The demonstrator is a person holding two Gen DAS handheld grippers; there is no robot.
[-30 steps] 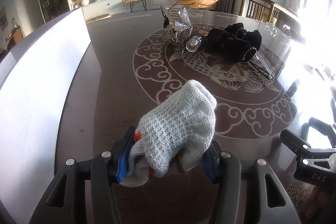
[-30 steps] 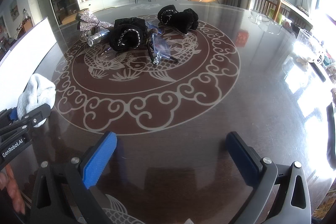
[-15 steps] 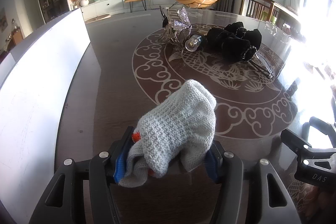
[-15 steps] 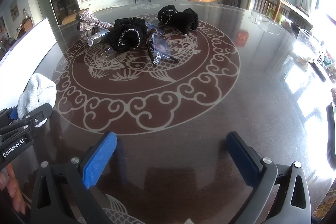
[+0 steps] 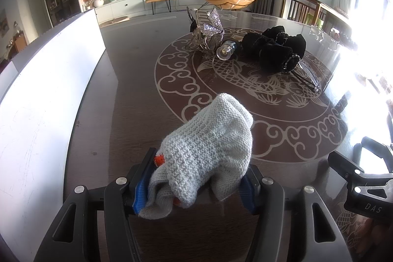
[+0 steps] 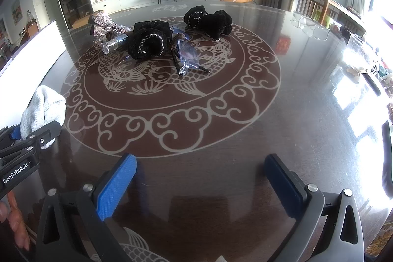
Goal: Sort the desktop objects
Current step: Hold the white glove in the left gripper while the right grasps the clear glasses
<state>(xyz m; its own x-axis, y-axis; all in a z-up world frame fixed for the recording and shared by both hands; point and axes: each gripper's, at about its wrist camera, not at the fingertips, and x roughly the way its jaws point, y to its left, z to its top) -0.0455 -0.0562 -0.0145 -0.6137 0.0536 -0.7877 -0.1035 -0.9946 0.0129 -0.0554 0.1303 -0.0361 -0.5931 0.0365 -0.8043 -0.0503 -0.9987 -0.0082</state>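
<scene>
In the left wrist view, the left gripper was seen at the bottom centre of the frame, its jaws partly closed with a light grey knitted glove pinched between the blue pads; the glove was bunched up and rose above the jaws, and small orange patches showed at its edge. Beneath it lay the dark table with a pale cloud-and-fish pattern. A white board filled the left side of the frame. In the upper centre, a sparkly silver bow was seen just beside a small clear bottle, and black fabric scrunchies lay immediately to the right of the bottle. Part of the right gripper was visible at the lower right edge. In the right wrist view, the right gripper was seen at the bottom of the frame with its jaws spread wide and nothing between the blue pads, only bare table below. The glove was seen at the left edge, held in the left gripper. In the upper centre lay the silver bow, the bottle, two black scrunchies and, just right of the nearer one, a pair of glasses. A person's fingers were seen at the lower left edge.
</scene>
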